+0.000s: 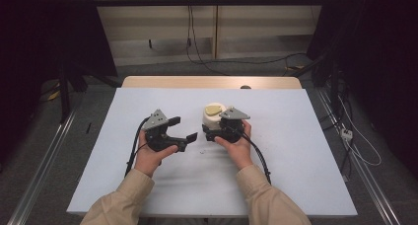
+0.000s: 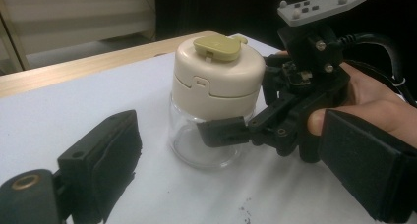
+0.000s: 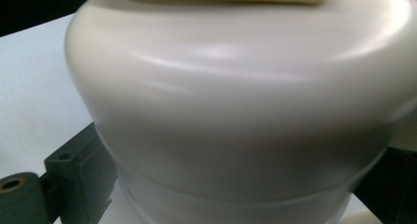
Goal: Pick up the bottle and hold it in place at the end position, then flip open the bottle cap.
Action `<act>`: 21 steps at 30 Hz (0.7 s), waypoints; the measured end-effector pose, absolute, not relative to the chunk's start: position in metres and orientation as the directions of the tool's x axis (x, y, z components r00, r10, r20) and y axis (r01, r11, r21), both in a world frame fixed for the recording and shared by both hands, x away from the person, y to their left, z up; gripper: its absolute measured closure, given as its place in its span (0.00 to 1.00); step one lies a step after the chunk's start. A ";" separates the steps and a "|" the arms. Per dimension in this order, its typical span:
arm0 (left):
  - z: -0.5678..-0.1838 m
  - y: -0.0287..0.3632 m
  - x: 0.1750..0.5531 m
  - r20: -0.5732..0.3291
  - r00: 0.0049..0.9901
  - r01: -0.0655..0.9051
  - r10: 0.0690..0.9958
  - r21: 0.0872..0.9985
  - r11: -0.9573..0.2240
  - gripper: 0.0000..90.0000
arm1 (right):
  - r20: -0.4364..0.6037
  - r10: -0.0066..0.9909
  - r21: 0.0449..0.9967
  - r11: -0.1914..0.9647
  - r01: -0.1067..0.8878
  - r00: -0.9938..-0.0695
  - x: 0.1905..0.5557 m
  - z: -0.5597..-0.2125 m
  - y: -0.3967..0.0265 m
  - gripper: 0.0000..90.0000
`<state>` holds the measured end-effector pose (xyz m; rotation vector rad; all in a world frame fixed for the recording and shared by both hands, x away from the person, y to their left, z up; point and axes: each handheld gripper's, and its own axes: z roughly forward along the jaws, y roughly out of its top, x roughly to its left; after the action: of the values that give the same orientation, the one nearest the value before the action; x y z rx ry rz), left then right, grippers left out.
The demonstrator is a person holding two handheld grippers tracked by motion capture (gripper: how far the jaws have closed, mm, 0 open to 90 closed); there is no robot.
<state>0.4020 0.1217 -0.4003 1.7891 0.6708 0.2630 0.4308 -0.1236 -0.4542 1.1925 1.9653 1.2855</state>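
Observation:
A jar (image 1: 213, 114) with a clear body, a cream lid and an olive flip tab stands upright on the white sheet (image 1: 296, 175), near the table's middle. My right gripper (image 1: 211, 130) is shut on its clear lower body, just under the lid. In the left gripper view one black finger (image 2: 221, 131) presses on the front of the jar (image 2: 216, 86). In the right gripper view the lid (image 3: 236, 111) looms between my jaws, with the left finger (image 3: 74, 175) against it. My left gripper (image 1: 183, 129) is open and holds nothing, a short way left of the jar.
The white sheet covers a wooden table whose far edge (image 1: 212, 82) shows bare. A few dark specks (image 1: 201, 151) lie on the sheet between my hands. Cables run across the floor behind and to the right of the table.

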 end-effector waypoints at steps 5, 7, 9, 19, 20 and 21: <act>-0.402 0.120 0.407 -0.157 0.806 0.317 0.571 0.928 -0.193 0.11 | 0.050 0.870 0.902 0.171 0.397 -0.490 0.431 -0.454 -0.123 0.06; -0.401 0.120 0.408 -0.157 0.805 0.319 0.572 0.928 -0.193 0.11 | 0.050 0.871 0.902 0.171 0.397 -0.489 0.431 -0.454 -0.123 0.06; -0.401 0.119 0.410 -0.161 0.803 0.322 0.574 0.927 -0.191 0.11 | 0.051 0.872 0.902 0.170 0.398 -0.488 0.431 -0.454 -0.123 0.06; -0.399 0.115 0.416 -0.142 0.806 0.310 0.575 0.929 -0.205 0.16 | 0.052 0.873 0.902 0.167 0.399 -0.484 0.430 -0.455 -0.123 0.05; -0.399 0.114 0.417 -0.143 0.805 0.309 0.575 0.929 -0.202 0.17 | 0.052 0.873 0.901 0.168 0.399 -0.484 0.430 -0.454 -0.123 0.05; -0.399 0.114 0.417 -0.143 0.805 0.309 0.575 0.929 -0.202 0.18 | 0.051 0.873 0.901 0.168 0.399 -0.485 0.430 -0.454 -0.123 0.05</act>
<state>0.4173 0.1140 -0.3988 1.8042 0.6800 0.2789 0.4304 -0.1230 -0.4544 1.1991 1.9630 1.2801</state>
